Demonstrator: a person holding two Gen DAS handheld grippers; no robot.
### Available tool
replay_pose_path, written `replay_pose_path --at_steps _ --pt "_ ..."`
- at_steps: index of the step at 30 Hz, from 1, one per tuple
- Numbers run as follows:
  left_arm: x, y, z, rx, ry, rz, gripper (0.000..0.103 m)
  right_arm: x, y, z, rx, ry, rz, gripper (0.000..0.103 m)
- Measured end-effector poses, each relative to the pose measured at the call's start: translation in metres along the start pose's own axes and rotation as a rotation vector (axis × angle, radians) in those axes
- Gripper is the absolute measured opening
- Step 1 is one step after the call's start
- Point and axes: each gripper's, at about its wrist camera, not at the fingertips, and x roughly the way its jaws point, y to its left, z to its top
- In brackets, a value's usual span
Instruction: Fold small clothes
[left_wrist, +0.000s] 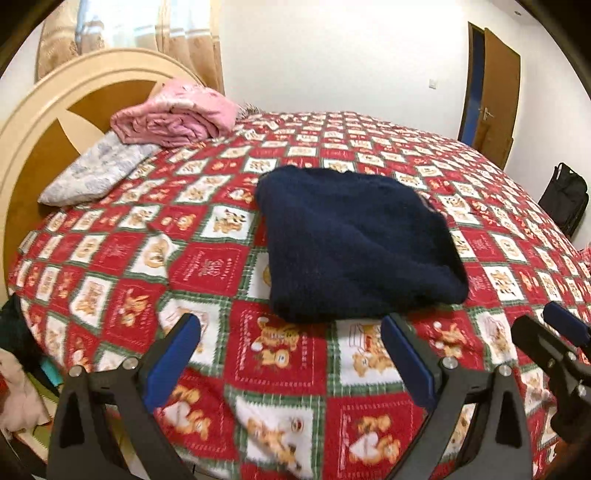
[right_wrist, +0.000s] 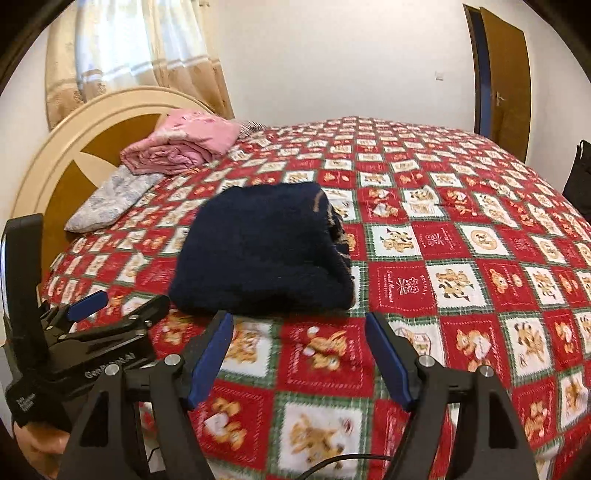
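Observation:
A dark navy knitted garment (left_wrist: 354, 243) lies folded into a thick square on the red patterned bedspread (left_wrist: 288, 376); in the right wrist view the same garment (right_wrist: 262, 251) shows stacked layers along its right edge. My left gripper (left_wrist: 291, 328) hovers just short of its near edge, open wide, nothing between its blue pads. My right gripper (right_wrist: 299, 328) is also open and empty, a little back from the garment's near edge. Each gripper shows in the other's view: the right gripper (left_wrist: 546, 325) at the right edge, the left gripper (right_wrist: 122, 306) at the left, held by a hand.
A folded pink quilt (left_wrist: 173, 114) and a pale grey pillow (left_wrist: 92, 173) lie by the cream and brown headboard (left_wrist: 33, 122). A black bag (left_wrist: 565, 199) stands beyond the bed's right side, near a brown door (left_wrist: 498, 92). Clothes lie on the floor at the left.

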Motion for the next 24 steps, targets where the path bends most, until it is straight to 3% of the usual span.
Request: replay_pose_path --at_steps 5,11,14,19,24 --pt "-0.035 0.005 -0.012 -0.006 -0.048 0.012 0.103 -0.039 0.006 -0.01 0.04 -0.038 -0.034 0.075" --pt "-0.068 0.009 -0.025 -0.002 -0.023 0.055 0.103 -0.089 0.02 -0.025 0.037 -0.126 -0.06 0.075" --pt "-0.093 0.012 -0.031 -0.004 -0.082 0.024 0.103 -0.116 0.03 -0.025 0.024 -0.198 -0.078 0.075" --pt "-0.127 0.013 -0.036 0.011 -0.17 0.044 0.103 -0.158 0.046 -0.03 0.0 -0.315 -0.1 0.075" --pt "-0.151 0.02 -0.041 -0.009 -0.263 0.04 0.103 -0.178 0.058 -0.036 -0.035 -0.372 -0.144 0.077"
